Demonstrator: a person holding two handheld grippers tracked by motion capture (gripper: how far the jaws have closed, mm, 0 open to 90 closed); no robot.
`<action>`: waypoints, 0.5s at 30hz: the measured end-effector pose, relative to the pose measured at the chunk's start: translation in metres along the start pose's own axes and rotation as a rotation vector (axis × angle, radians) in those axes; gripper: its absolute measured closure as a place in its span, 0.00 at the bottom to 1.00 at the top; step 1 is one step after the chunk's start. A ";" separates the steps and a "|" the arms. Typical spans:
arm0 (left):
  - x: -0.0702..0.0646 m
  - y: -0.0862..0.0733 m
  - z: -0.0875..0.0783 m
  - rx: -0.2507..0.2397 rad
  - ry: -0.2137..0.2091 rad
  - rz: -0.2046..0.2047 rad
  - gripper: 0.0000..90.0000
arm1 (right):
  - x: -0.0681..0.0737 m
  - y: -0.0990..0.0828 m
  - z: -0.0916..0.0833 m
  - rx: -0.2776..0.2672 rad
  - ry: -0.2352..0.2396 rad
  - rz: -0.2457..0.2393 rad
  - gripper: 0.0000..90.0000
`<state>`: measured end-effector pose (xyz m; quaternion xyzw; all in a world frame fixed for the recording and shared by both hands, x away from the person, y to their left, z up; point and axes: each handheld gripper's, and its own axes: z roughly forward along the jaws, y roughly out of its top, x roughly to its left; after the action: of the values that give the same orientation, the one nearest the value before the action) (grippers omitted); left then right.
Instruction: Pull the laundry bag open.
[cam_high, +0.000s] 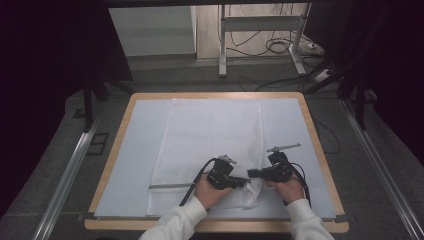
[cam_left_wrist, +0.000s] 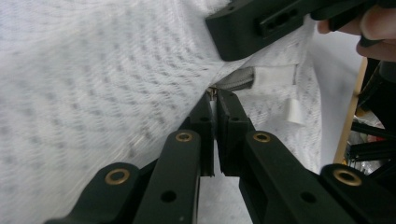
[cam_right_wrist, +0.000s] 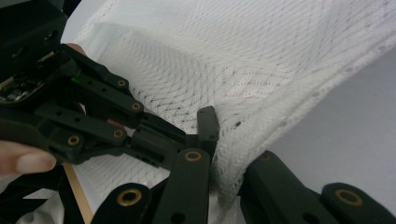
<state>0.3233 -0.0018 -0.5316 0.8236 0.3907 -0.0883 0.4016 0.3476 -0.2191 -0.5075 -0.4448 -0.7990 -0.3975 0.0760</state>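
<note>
Two hands low, left tool (cam_high: 243, 182) pinching zipper pull (cam_left_wrist: 212, 92), right tool (cam_high: 251, 174) clamping mesh bag (cam_high: 210, 135)

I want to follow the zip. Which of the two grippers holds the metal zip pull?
The left gripper: its jaws pinch the zip pull. The right gripper clamps mesh fabric instead.

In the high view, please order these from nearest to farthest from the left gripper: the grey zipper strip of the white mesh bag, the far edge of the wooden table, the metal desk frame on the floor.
1. The grey zipper strip of the white mesh bag, just left of the left gripper.
2. The far edge of the wooden table, beyond the bag.
3. The metal desk frame, at the top on the floor.
</note>
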 end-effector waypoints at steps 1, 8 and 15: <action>-0.001 0.000 0.000 0.000 0.002 0.002 0.97 | 0.000 0.000 0.000 0.002 0.001 -0.002 0.99; 0.002 -0.001 -0.006 -0.004 0.017 -0.002 0.97 | 0.000 0.000 -0.001 -0.006 0.008 -0.003 0.98; 0.009 -0.005 -0.013 -0.002 0.034 -0.014 0.97 | -0.003 0.000 -0.005 -0.015 0.002 0.001 0.99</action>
<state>0.3241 0.0146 -0.5299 0.8219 0.4034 -0.0768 0.3949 0.3481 -0.2243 -0.5054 -0.4455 -0.7957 -0.4037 0.0737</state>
